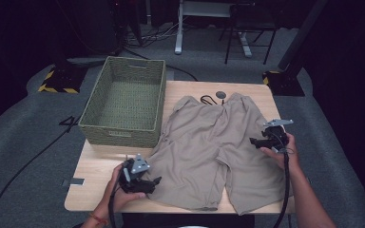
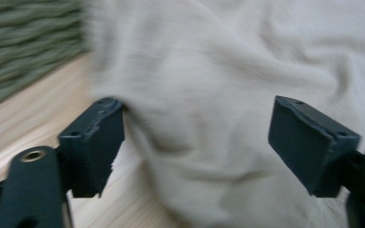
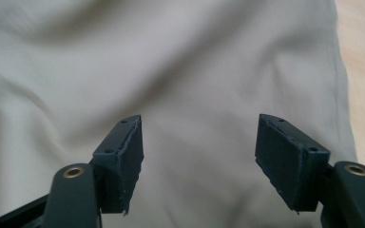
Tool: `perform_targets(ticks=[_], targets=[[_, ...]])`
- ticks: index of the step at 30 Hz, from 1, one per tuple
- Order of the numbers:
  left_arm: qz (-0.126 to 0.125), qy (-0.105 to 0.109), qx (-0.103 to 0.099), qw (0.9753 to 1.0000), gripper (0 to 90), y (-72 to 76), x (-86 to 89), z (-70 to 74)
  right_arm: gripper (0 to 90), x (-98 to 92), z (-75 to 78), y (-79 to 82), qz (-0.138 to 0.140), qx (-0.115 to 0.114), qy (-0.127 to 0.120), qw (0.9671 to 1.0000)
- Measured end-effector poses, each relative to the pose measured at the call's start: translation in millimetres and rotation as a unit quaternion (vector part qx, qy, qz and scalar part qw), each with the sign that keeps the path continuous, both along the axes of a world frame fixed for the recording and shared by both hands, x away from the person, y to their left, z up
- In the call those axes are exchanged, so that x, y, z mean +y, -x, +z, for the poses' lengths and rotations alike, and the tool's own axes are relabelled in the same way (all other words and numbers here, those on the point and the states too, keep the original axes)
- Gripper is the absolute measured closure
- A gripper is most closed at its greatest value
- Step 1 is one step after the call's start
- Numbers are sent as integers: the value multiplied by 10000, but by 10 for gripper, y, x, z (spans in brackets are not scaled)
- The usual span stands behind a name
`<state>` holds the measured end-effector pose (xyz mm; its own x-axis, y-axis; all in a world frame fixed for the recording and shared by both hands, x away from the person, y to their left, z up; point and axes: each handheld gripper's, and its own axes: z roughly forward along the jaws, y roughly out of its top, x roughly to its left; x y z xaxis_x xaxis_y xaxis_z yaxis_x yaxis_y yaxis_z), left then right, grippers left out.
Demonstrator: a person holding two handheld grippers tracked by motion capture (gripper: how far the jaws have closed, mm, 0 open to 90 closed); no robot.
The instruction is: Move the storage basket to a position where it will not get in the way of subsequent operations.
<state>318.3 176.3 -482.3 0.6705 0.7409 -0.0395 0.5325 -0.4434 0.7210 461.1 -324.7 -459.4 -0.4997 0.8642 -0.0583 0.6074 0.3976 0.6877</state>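
Observation:
Beige shorts [image 1: 214, 142] lie spread flat on the wooden table [image 1: 95, 171], waistband at the far side and legs toward me. My left gripper [image 1: 153, 181] is open at the near left edge of the left leg; in the left gripper view the cloth [image 2: 209, 95] bulges between its wide-apart jaws. My right gripper [image 1: 254, 141] is open over the right leg, near its outer edge. The right gripper view has wrinkled beige cloth [image 3: 171, 71] under its parted jaws, nothing held.
A green woven basket [image 1: 126, 130] stands on the table's far left corner, close to the shorts. A black cord and small round disc [image 1: 221, 95] lie at the table's far edge. A strip of bare wood [image 3: 361, 71] runs along the shorts' right side.

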Motion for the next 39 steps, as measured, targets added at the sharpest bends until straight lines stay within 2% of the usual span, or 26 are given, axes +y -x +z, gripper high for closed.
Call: perform_targets(ticks=[2, 3, 4, 7, 9, 10, 11, 13, 15, 17, 22, 26, 28, 30, 32, 34, 36, 37, 39], targets=[[257, 83, 81, 9996, 173, -40, 125, -10, 327, 105, 117, -35, 145, -142, -221, 9995], [344, 212, 132, 9991, 172, -52, 171, -24, 328, 166, 177, -55, 282, -210, -333, 9988], [425, 210, 171, 9987, 174, -69, 195, -42, 329, 238, 238, -76, 412, -295, -389, 9980], [436, -78, 181, 9989, 179, -128, 202, -102, 354, 514, 397, -165, 764, -494, -529, 9944], [368, -85, 281, 9989, 198, -153, 174, -145, 399, 739, 434, -237, 1006, -552, -462, 9923], [329, -146, 308, 9989, 210, -161, 143, -170, 399, 851, 418, -282, 1084, -482, -354, 9923], [297, -248, 238, 9990, 206, -159, 112, -180, 402, 949, 380, -330, 1133, -435, -225, 9924], [222, -235, 245, 9992, 203, -159, 54, -182, 402, 1072, 273, -428, 1176, -302, 6, 9926], [168, -262, 131, 9994, 209, -161, 7, -195, 393, 1100, 149, -523, 1085, -136, 45, 9940], [84, -238, 103, 9996, 205, -161, -35, -202, 380, 1070, 50, -592, 976, 16, 50, 9952], [-39, -190, 60, 9998, 203, -187, -133, -214, 371, 884, -114, -706, 549, 263, 116, 9981], [-123, -198, 56, 9997, 207, -208, -205, -213, 375, 661, -185, -752, 137, 416, 448, 9980], [-195, -188, 69, 9996, 206, -211, -239, -212, 375, 561, -201, -765, -20, 506, 533, 9973], [-219, -230, 105, 9994, 206, -207, -254, -200, 366, 503, -164, -766, -79, 456, 446, 9979], [-206, -211, 150, 9995, 200, -191, -228, -178, 358, 513, -76, -750, -20, 298, 259, 9992], [-145, -90, 180, 9997, 191, -166, -169, -152, 345, 603, 43, -714, 137, 141, 47, 9998], [-29, -59, 114, 9999, 180, -144, -97, -128, 330, 743, 151, -677, 403, -23, -168, 9990], [15, -114, 116, 9999, 179, -143, -63, -120, 329, 827, 199, -659, 501, -89, -266, 9983], [90, -101, 194, 9997, 167, -153, -3, -129, 316, 1017, 269, -634, 685, -119, -438, 9966]])
